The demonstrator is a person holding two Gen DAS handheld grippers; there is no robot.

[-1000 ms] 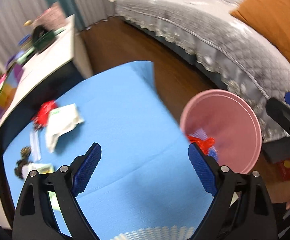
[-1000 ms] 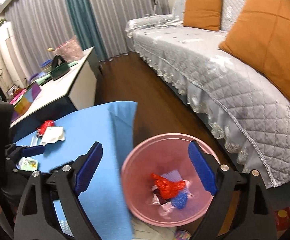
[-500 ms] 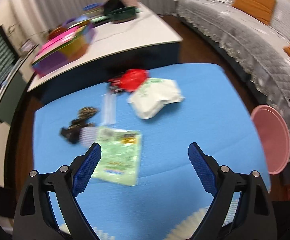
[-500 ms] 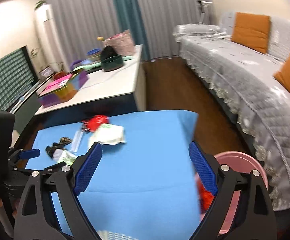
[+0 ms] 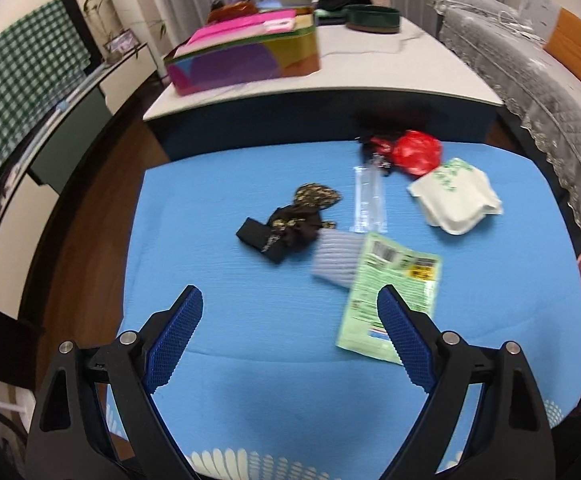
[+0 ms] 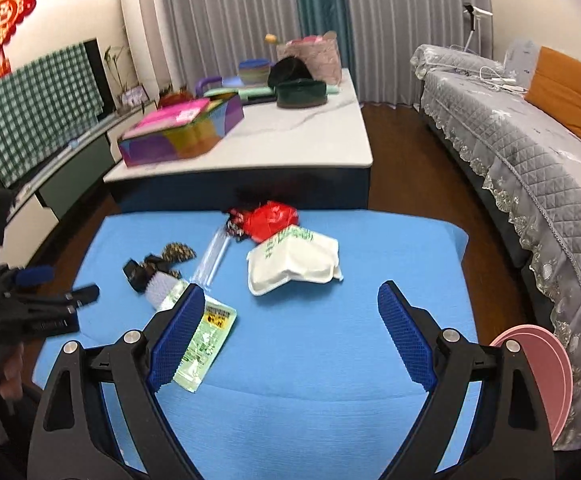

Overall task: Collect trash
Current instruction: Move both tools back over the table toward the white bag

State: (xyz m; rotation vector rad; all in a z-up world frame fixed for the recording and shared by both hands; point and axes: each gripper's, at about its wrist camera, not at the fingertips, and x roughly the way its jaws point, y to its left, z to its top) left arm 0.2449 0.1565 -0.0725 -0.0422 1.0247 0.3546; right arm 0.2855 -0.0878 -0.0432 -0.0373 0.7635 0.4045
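1. Trash items lie scattered on the blue surface (image 5: 250, 360): a green packet (image 5: 390, 292), a white foam container (image 5: 456, 200), a red plastic bag (image 5: 416, 152), a clear wrapper (image 5: 368, 200), a black crumpled wrapper (image 5: 286, 226) and a pale ribbed piece (image 5: 336, 260).
2. Left gripper (image 5: 290, 340): fingers stand wide apart above the near part of the surface, with nothing between them. The green packet lies just beside the right-hand finger.
3. Right gripper (image 6: 290, 336): fingers stand wide apart and empty, above the surface near the foam container (image 6: 294, 264).
4. Pink bin (image 6: 546, 376) stands off the right edge of the surface, next to the grey sofa (image 6: 530, 152).
5. White table (image 6: 290, 140) behind the surface carries a multicoloured box (image 6: 182, 132).
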